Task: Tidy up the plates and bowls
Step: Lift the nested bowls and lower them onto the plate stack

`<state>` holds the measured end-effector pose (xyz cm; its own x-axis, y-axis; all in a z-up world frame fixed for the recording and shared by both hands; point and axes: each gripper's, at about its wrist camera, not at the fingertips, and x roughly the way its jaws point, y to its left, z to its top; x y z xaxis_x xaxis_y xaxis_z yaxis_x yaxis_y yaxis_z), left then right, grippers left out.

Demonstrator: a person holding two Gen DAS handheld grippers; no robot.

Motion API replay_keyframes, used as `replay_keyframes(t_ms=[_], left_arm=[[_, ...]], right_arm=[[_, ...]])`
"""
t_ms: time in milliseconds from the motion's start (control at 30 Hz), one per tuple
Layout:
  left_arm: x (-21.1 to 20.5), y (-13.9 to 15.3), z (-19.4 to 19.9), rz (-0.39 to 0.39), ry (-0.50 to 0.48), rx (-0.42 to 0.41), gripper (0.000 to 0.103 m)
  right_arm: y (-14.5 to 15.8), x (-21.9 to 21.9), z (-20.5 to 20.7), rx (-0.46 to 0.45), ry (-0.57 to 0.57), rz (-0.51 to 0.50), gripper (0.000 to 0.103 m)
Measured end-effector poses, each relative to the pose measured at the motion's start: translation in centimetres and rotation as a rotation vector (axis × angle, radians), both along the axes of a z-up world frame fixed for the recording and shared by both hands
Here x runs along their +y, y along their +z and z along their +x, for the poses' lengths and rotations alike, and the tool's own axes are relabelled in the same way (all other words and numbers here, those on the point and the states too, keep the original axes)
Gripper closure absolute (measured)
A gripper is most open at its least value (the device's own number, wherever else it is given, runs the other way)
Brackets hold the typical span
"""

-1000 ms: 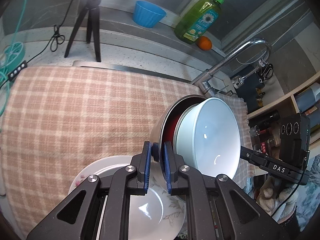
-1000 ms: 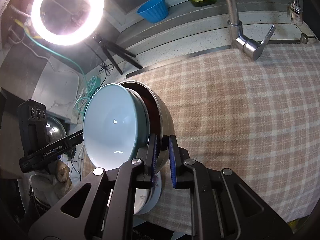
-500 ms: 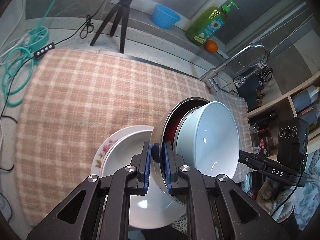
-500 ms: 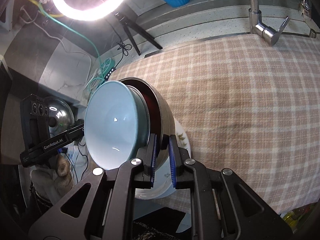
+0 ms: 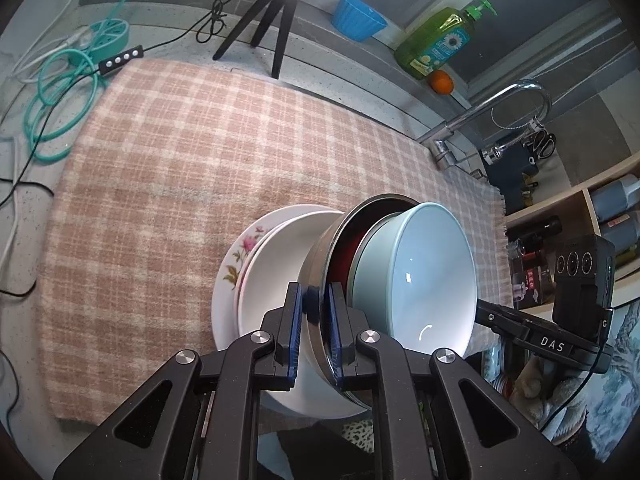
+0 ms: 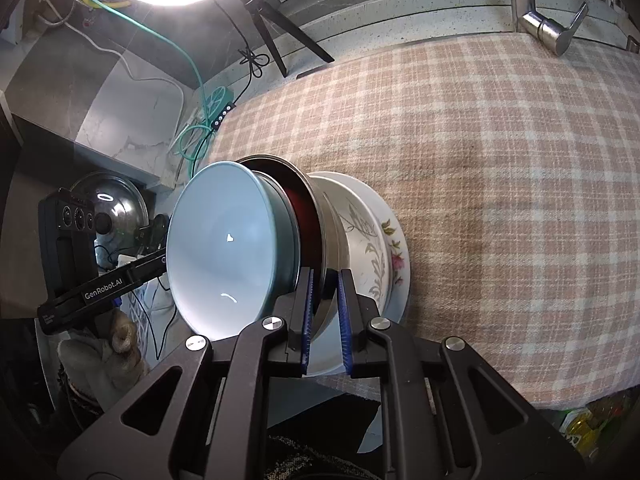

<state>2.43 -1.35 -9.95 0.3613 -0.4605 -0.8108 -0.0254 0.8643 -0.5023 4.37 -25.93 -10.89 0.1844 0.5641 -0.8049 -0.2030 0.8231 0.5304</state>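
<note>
A steel bowl (image 5: 320, 248) with a red inside holds a pale blue bowl (image 5: 416, 276) nested in it. My left gripper (image 5: 314, 320) is shut on the steel bowl's rim on one side. My right gripper (image 6: 325, 308) is shut on the same steel bowl (image 6: 326, 220) on the opposite side, with the blue bowl (image 6: 220, 248) inside. Both hold the pair above a white plate (image 5: 276, 276) stacked on a floral plate (image 5: 236, 264) near the cloth's front edge. The plates also show in the right wrist view (image 6: 384, 248).
A checked cloth (image 5: 200, 152) covers the counter. A tripod (image 5: 276, 20), teal cable (image 5: 56, 92), blue cup (image 5: 360, 18), soap bottle (image 5: 436, 44), orange (image 5: 440, 80) and faucet (image 5: 480, 120) stand along the back. Shelves (image 5: 580, 220) are at the right.
Both grippers have carried the nested bowls up and back from the cloth. More of the stacked plates below has come into view.
</note>
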Motion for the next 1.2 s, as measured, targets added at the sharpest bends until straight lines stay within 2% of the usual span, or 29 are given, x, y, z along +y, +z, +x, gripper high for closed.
replay_keyframes(t_ms=[533, 1200], left_arm=[[0.5, -1.2, -0.1, -0.001, 0.007, 0.036, 0.092], [0.3, -1.6, 0.4, 0.024, 0.007, 0.029, 0.093]], right_arm=[[-1.1, 0.9, 0.3, 0.041, 0.017, -0.015, 0.091], [-0.6, 1.2, 0.3, 0.009, 0.028, -0.029, 0.088]])
